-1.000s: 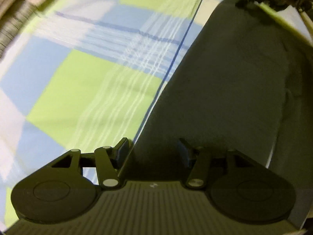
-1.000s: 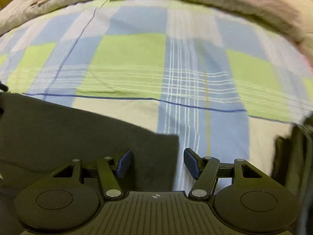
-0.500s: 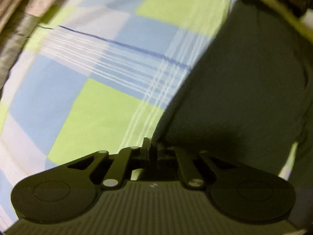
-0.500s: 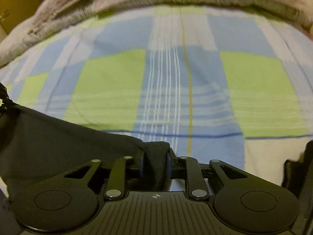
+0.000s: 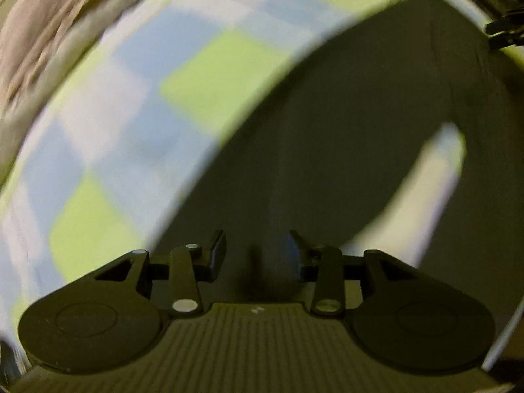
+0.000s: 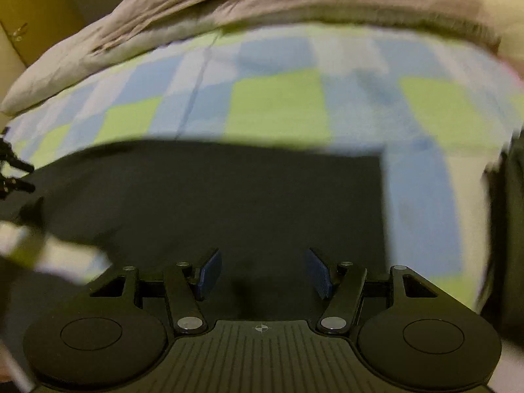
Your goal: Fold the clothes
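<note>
**Both grippers freed above dark garment on checked bedsheet**

Dark grey, flat-lying fabric garment (image 6: pixel 229 196) spread on the blue, green and white checked bedsheet (image 6: pixel 278 108). Far edge of the garment straight across the sheet, right-hand corner square in the right wrist view. Bare strip of sheet showing through between two parts of the garment at its lower left there, and at lower right in the left wrist view.

Left gripper (image 5: pixel 255 250) poised over the garment (image 5: pixel 344 131), jaws just opened after a pinch and now partly apart, nothing between the pads; only cloth lying beneath. Checked sheet (image 5: pixel 203 75) off to the left of the garment's curved edge.

Right gripper (image 6: pixel 262 273) likewise above the garment, blue-faced pads (image 6: pixel 209 273) set wide after just reopening, no cloth caught between them.

Rumpled grey-beige quilt (image 6: pixel 196 9) bunched along the far edge of the sheet. Another dark piece of cloth (image 6: pixel 511 213) at the sheet's right margin, too blurred to identify. Both views smeared by motion.
</note>
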`<state>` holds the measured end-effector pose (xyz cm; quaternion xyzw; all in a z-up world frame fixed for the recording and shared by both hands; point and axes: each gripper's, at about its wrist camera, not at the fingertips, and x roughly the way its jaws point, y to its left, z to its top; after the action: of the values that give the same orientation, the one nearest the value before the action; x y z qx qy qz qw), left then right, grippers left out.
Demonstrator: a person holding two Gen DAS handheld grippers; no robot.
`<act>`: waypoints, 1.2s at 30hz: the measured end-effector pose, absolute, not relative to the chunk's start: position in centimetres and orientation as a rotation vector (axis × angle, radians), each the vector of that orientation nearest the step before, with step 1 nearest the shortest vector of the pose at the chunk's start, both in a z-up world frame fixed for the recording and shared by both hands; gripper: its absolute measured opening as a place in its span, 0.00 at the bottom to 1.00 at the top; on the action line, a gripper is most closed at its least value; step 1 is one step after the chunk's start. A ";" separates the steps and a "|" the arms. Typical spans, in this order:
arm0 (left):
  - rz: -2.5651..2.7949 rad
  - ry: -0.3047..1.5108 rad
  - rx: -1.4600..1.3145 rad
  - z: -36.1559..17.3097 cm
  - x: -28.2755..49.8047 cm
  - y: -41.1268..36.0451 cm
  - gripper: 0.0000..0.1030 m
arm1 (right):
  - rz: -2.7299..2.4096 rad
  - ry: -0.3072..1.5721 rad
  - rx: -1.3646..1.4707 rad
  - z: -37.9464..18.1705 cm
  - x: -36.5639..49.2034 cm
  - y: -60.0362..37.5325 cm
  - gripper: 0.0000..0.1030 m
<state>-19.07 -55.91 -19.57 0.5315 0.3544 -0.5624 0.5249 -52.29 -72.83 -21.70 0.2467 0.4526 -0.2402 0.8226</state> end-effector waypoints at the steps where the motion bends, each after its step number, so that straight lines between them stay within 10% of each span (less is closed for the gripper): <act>1: -1.313 0.880 1.283 -20.1 -18.5 -53.6 0.36 | -0.510 0.987 0.543 -22.2 -52.4 -71.3 0.59; 12: -1.130 1.073 1.152 -22.7 -9.9 -35.1 0.48 | -0.638 1.222 0.562 -23.2 -51.1 -58.6 0.59; 23: -0.988 0.985 0.649 -21.6 7.1 -37.3 0.48 | -0.531 1.236 0.447 -20.7 -43.9 -47.4 0.59; 30: -1.025 1.056 0.583 -24.7 11.8 -41.3 0.16 | -0.516 1.280 0.399 -21.5 -41.9 -45.7 0.59; 36: -0.980 0.967 0.611 -24.1 13.5 -42.8 0.11 | -0.538 1.263 0.402 -21.5 -40.5 -46.8 0.59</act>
<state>13.45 -42.81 -24.10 0.2776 0.4391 -0.4450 0.7295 -40.54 -46.82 -21.47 0.1845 0.5792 -0.2468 0.7547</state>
